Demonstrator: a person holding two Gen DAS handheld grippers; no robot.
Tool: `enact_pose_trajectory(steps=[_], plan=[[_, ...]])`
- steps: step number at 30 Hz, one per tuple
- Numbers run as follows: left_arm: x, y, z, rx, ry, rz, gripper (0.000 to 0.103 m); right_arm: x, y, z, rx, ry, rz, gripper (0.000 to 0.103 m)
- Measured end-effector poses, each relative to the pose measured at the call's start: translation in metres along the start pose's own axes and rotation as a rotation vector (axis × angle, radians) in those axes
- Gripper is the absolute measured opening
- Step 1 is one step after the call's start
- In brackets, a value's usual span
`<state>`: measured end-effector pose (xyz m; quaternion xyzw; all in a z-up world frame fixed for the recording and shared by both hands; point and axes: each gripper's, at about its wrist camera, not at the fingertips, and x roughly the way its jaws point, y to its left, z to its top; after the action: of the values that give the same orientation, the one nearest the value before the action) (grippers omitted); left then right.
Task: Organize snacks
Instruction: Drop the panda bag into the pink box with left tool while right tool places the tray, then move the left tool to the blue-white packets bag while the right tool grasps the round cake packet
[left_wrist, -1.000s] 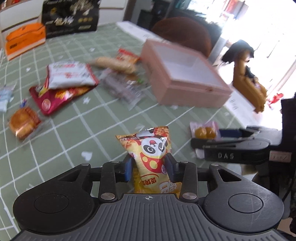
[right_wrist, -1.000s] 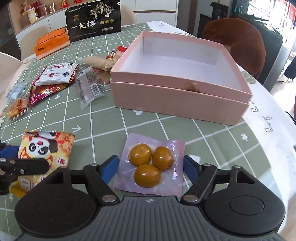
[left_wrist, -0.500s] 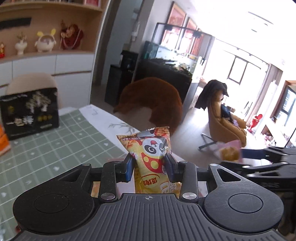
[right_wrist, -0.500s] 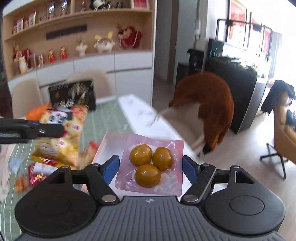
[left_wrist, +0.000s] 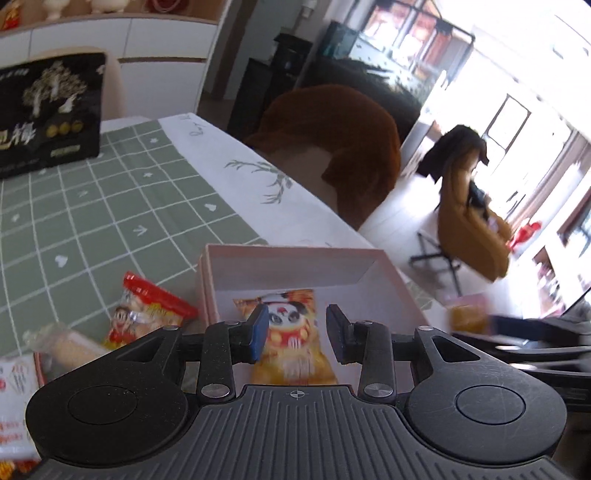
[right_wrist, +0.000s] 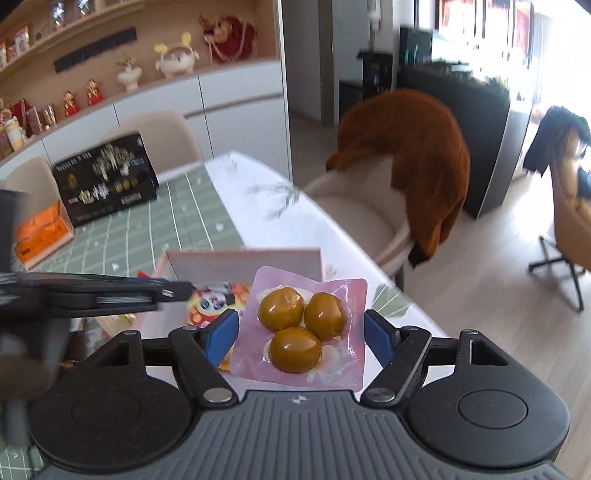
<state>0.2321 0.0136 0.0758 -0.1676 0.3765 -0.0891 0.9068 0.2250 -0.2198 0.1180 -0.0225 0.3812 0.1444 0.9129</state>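
The panda snack packet had been released into the pink box; the left hand-held gripper was spread above it. The right hand-held gripper was clamped on the pink egg pack over the box's near edge.

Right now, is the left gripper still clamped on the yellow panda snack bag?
No: the left gripper is open, and the yellow panda snack bag lies inside the pink cardboard box.

Far wall: wooden shelf over white cabinets. Beige chair draped in brown throw. Pale wood floor. Bright windows, far right.
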Motion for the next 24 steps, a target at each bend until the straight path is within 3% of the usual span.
enact_pose_trajectory(steps=[4, 9, 15, 18, 21, 24], plan=[[-0.042, 0.015, -0.012, 0.011, -0.034, 0.032, 0.039, 0.04, 0.013, -0.001, 0.028, 0.082, 0.064, 0.076], [-0.079, 0.055, -0.033, 0.006, -0.038, 0.16, 0.039, 0.067, 0.028, 0.001, 0.082, 0.161, 0.064, 0.076], [-0.143, 0.129, -0.057, -0.107, -0.108, 0.343, 0.039, 0.048, 0.058, -0.009, 0.013, 0.143, 0.041, 0.076], [-0.171, 0.182, -0.066, -0.225, -0.133, 0.464, 0.039, 0.036, 0.075, -0.023, -0.007, 0.134, 0.026, 0.076], [-0.189, 0.231, -0.072, -0.297, -0.157, 0.56, 0.039, 0.035, 0.1, -0.033, -0.008, 0.152, 0.038, 0.076], [-0.189, 0.266, -0.073, -0.318, -0.136, 0.611, 0.039, 0.029, 0.127, -0.044, -0.017, 0.157, 0.062, 0.076]])
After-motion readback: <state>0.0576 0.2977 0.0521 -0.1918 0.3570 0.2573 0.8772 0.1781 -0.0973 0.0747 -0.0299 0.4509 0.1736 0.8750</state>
